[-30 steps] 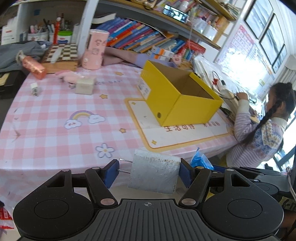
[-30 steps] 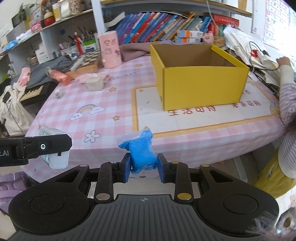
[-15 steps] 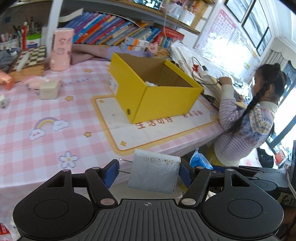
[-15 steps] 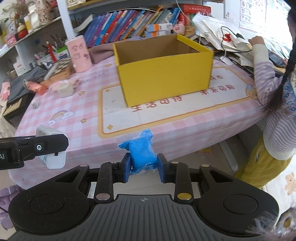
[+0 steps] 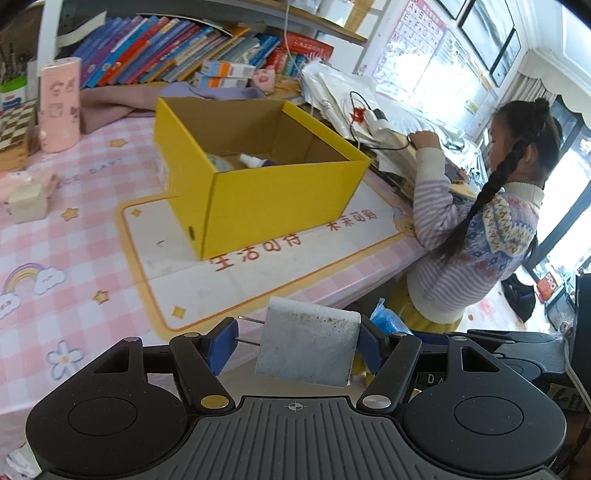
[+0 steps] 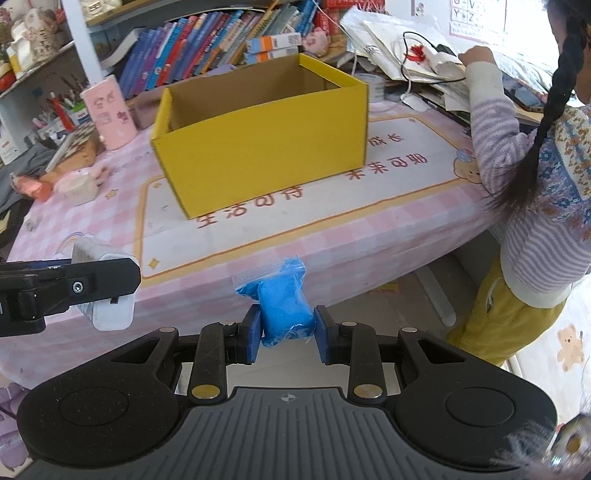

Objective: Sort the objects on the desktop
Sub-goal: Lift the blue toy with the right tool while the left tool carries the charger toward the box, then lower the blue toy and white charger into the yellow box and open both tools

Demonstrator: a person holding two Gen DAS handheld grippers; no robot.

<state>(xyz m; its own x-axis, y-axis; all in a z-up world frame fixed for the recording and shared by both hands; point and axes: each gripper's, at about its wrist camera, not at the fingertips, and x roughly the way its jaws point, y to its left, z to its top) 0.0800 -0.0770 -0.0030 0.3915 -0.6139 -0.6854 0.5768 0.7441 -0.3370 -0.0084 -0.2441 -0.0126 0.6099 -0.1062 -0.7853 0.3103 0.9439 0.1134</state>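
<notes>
Blue clay packet [image 6: 284, 308] clamped in my right gripper [image 6: 284, 332]; left gripper [image 5: 295, 349] grips the grey plug adapter [image 5: 308, 347] prongs-sideways. Both off the near table edge. Carry each above the yellow box [image 5: 280, 206] rim, release over its floor.

I am looking into a lived-in family room, a child's study corner at home. A pink checked tablecloth with rainbows and stars [image 5: 55, 236] is covering the worktop, rows of colourful children's books [image 5: 155, 48] are leaning along a white shelf, an alphabet poster [image 5: 417, 33] is hanging by the bright window, and a person in a striped knitted sweater [image 5: 476, 236] is standing at the far edge.
</notes>
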